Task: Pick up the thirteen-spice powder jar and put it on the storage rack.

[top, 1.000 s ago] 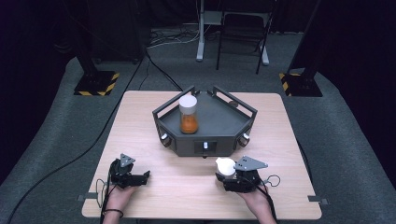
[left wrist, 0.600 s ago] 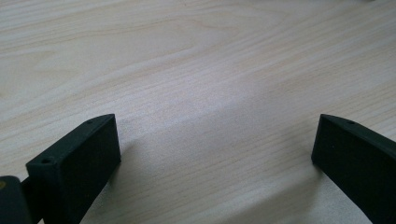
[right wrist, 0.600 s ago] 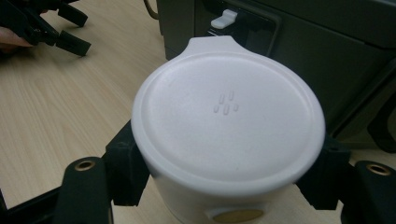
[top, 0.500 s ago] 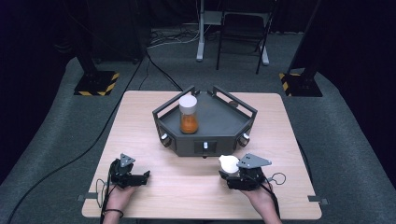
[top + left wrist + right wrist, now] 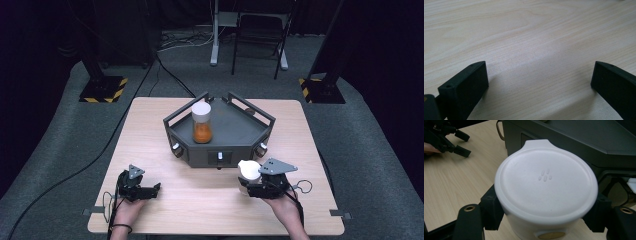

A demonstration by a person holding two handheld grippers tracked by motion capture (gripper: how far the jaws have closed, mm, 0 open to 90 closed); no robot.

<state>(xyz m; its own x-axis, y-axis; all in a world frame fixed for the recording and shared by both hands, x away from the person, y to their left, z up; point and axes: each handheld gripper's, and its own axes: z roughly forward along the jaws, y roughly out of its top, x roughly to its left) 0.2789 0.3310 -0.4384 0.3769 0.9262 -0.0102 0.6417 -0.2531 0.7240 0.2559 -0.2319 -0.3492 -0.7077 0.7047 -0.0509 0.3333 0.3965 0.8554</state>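
Dark room, grey carpet, and a pale wooden table (image 5: 150,125) in the middle with a chair and stand legs behind it at 12 o'clock.

High view first: a dark grey hexagonal metal tray with raised rails (image 5: 250,111) sat at the table's centre, and a clear jar of orange stuff with a white cap (image 5: 202,123) stood upright in its 9 o'clock half. Down at 5 o'clock of the tray, just off its front wall, the right gripper (image 5: 251,186) was clamped around a small white plastic tub with a tabbed lid (image 5: 248,169). At 7 o'clock, well apart from everything, the left gripper (image 5: 150,190) lay by the table edge.

Left gripper view: just wood grain, both black jaws spread wide, nothing between them, so that one was idle.

Right gripper view: the tub's lid faced the camera, jaws squeezing its sides from left and right, and the tray's front wall sat right behind it at 12 o'clock.

My read: this was the pick-and-carry step, tub grabbed and coming off the table. The next move probably needs it lifted over the tray's rail and set down in the free half, clear of the jar, keeping it upright.
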